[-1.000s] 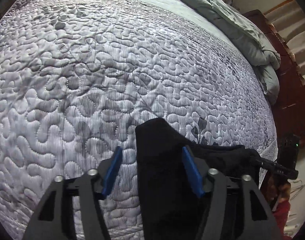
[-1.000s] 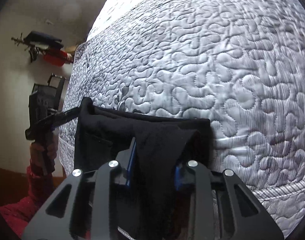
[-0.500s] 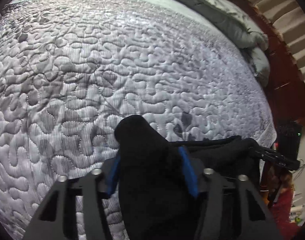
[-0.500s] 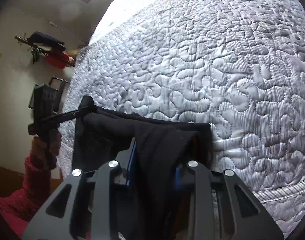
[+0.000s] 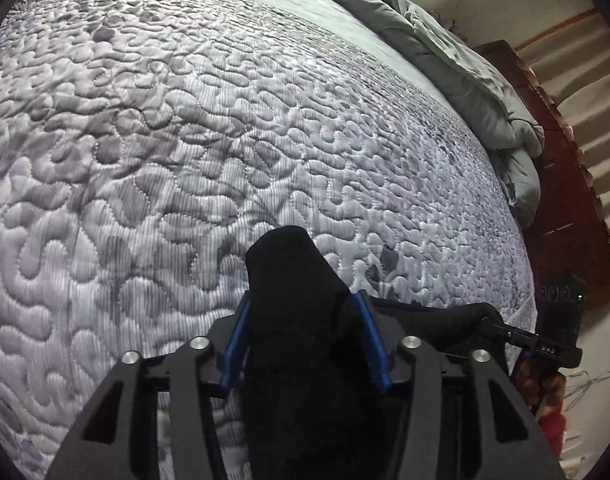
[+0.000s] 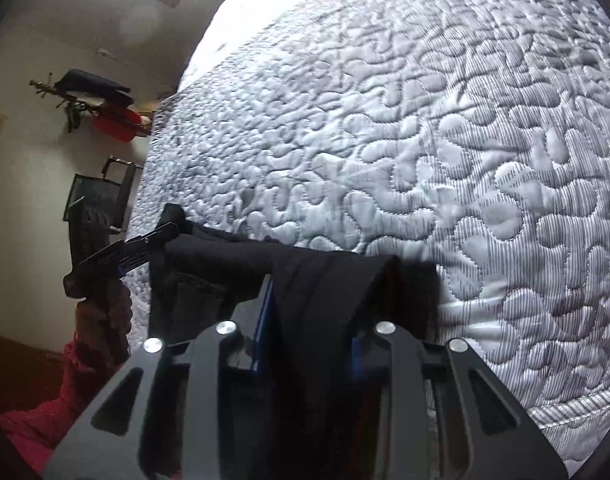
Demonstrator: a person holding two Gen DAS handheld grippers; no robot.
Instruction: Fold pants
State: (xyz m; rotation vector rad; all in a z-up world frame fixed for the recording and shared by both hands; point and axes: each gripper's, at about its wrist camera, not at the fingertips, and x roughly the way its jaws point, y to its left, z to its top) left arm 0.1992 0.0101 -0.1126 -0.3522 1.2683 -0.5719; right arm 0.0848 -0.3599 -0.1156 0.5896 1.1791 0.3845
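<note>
Gripping black pants in my left gripper, whose jaws just reopened slightly around the bunch; my right gripper clamps the other end (edge stretched sideways), quilted bed beyond.

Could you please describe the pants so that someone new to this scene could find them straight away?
Start at the quilt, pale grey with wavy stitching, that covers the bed. At its near edge, the pants stretch between the left tool and the right tool, bunched in both. They are the only plain black cloth on the bed; the blanket is grey-green.
</note>
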